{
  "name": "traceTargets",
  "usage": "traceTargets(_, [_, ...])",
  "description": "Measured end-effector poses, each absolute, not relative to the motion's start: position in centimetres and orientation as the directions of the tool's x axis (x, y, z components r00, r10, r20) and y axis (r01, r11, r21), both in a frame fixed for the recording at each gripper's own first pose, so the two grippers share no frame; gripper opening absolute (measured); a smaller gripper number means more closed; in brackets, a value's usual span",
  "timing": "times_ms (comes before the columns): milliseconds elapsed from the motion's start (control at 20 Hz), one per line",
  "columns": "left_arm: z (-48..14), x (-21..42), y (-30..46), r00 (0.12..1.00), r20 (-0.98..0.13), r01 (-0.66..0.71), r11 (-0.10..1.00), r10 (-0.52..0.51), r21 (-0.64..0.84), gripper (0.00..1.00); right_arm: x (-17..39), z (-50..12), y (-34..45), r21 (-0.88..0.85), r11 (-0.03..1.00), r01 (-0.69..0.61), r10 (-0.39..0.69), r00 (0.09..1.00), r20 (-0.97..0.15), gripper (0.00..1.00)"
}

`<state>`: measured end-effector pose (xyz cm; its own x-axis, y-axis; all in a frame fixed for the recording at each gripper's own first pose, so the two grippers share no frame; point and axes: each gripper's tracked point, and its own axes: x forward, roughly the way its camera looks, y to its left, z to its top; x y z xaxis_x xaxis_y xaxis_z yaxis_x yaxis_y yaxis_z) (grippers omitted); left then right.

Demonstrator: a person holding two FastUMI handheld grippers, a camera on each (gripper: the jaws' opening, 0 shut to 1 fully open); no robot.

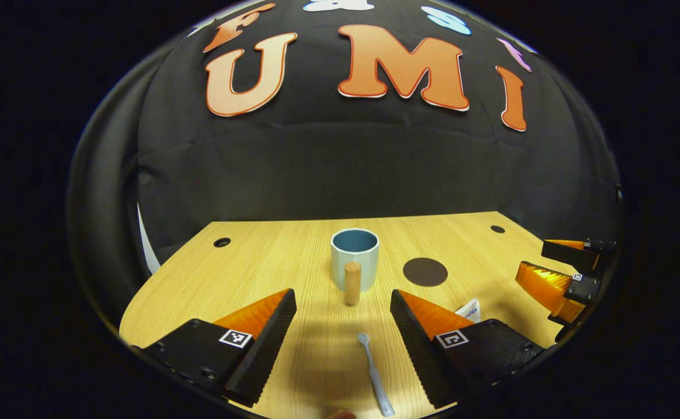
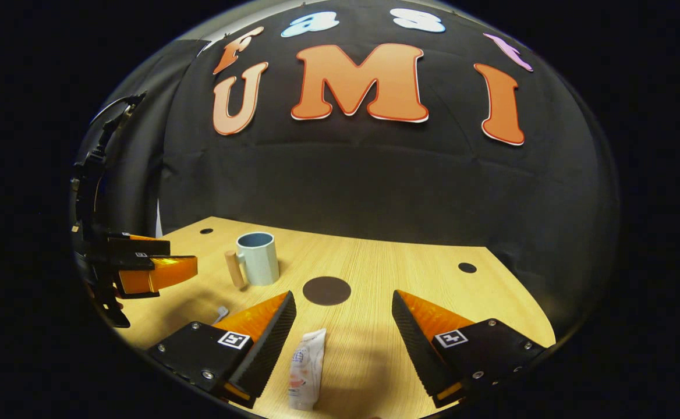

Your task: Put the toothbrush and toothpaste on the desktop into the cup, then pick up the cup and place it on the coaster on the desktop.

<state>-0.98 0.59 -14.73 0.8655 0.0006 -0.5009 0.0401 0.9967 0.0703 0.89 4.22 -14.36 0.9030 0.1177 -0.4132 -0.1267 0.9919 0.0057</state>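
Note:
A pale blue cup (image 1: 355, 258) with a wooden handle (image 1: 352, 283) stands upright mid-desk, its handle toward me; it also appears as the cup (image 2: 258, 258) at the left of the right gripper view. A grey toothbrush (image 1: 375, 373) lies on the desk between the fingers of my open left gripper (image 1: 343, 305), which hovers above it. The white toothpaste tube (image 2: 306, 369) lies below my open right gripper (image 2: 344, 308), nearer its left finger. A dark round coaster (image 1: 425, 272) lies flat right of the cup, seen again as the coaster (image 2: 326, 290).
The wooden desktop (image 2: 410, 279) has small dark holes near its back corners (image 1: 222, 242) (image 2: 467, 267). Black cloth closes off the back. The right gripper (image 1: 561, 276) shows at the right edge of the left gripper view; the left gripper (image 2: 142, 270) at the left edge of the right one.

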Motion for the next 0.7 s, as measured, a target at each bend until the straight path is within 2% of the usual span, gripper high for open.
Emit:
traceTargets(250, [-17.7, -1.9, 1.0, 0.817, -0.577, 0.039, 0.997, 0.011, 0.074, 0.99, 0.6, -17.9, 5.6, -0.012, 0.985, -0.169, 0.141, 0.854, -0.501, 0.99])
traceTargets(300, [-18.6, -2.2, 1.2, 0.797, -0.604, 0.031, 0.997, 0.021, 0.075, 0.94, 0.5, -18.7, 5.8, -0.006, 0.984, -0.176, 0.147, 0.840, -0.523, 0.98])
traceTargets(350, [-19.8, -2.7, 1.6, 0.773, -0.634, 0.024, 0.997, 0.030, 0.076, 0.98, 0.3, -19.6, 5.9, 0.000, 0.984, -0.179, 0.150, 0.826, -0.543, 0.96])
traceTargets(700, [-22.9, -4.1, -0.1, 0.669, -0.743, 0.029, 0.999, -0.007, 0.017, 0.99, -0.8, -22.3, 6.9, 0.005, 0.975, -0.222, 0.178, 0.764, -0.620, 0.87])
